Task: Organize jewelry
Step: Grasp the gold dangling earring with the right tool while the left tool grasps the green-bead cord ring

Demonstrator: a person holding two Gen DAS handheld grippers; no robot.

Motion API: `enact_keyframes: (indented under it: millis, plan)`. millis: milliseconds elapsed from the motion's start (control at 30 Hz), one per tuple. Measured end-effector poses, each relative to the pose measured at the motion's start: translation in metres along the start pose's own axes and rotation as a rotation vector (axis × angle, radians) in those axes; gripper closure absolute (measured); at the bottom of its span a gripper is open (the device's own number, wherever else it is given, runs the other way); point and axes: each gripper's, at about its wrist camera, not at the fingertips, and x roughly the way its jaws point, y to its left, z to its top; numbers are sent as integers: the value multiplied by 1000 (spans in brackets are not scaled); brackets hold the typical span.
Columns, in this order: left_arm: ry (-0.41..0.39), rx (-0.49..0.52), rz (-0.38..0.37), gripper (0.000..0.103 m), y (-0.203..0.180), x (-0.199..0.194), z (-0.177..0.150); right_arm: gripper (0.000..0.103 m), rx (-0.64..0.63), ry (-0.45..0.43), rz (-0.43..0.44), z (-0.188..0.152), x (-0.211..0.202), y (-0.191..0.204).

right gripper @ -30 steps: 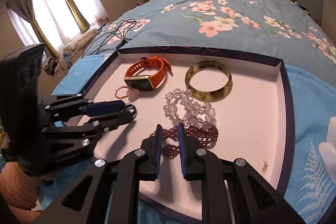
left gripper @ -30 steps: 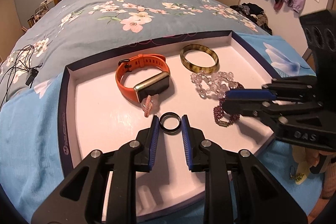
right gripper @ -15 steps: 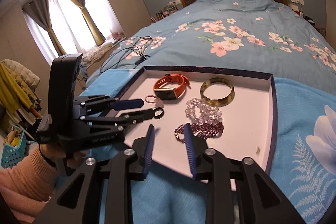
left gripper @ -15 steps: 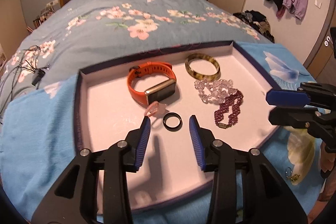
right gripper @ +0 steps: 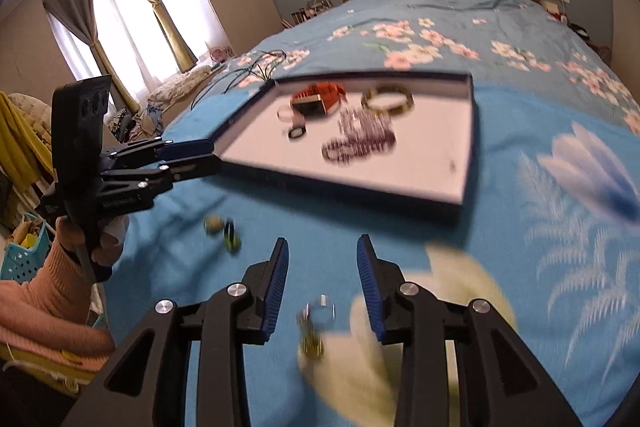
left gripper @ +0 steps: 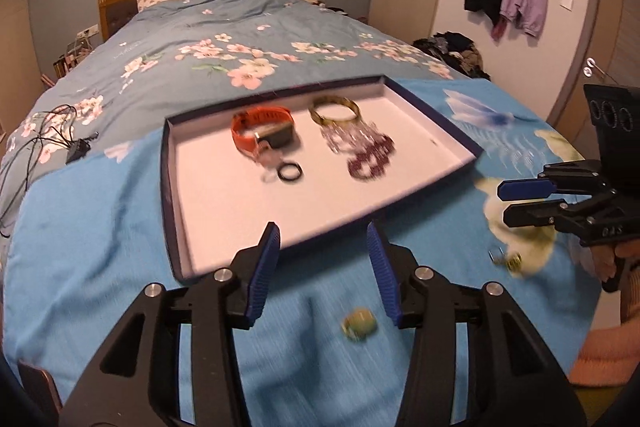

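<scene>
Left gripper (left gripper: 322,255) and right gripper (right gripper: 322,277) are both hanging spread over the blue blanket (left gripper: 100,227), jaws just been opening, nothing between them. Tray (left gripper: 170,167) is sitting beyond, holding watch (left gripper: 262,133), bangle (left gripper: 334,111), 2 bead bracelets (left gripper: 360,147), black ring (left gripper: 289,172). Small blurred pieces (right gripper: 222,227) are lying on the blanket.

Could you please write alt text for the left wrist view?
The open, empty left tongs hover over a blue bedspread, short of a shallow tray holding an orange watch, bangle, bead bracelets and black ring. A small greenish trinket lies on the cloth between the tongs.
</scene>
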Motion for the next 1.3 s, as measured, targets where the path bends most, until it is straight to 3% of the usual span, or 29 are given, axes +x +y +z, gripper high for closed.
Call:
enact_keyframes:
  millis: [433,600,833,1300]
  plan:
    - [47,88,-86,58,-42,-7,-36,71,-16,41,-10,-42,-2,11]
    - [68,108,-95,58,-54,0,-39,88,-13,44,-19,-44,2,12]
    - [99,86,-96,58,-52,10,-39,98,-9,36,-7,-46,1,12]
    - [139,53,-92,63,-54,29,-34,98,26,-21,36,-41,-14,7]
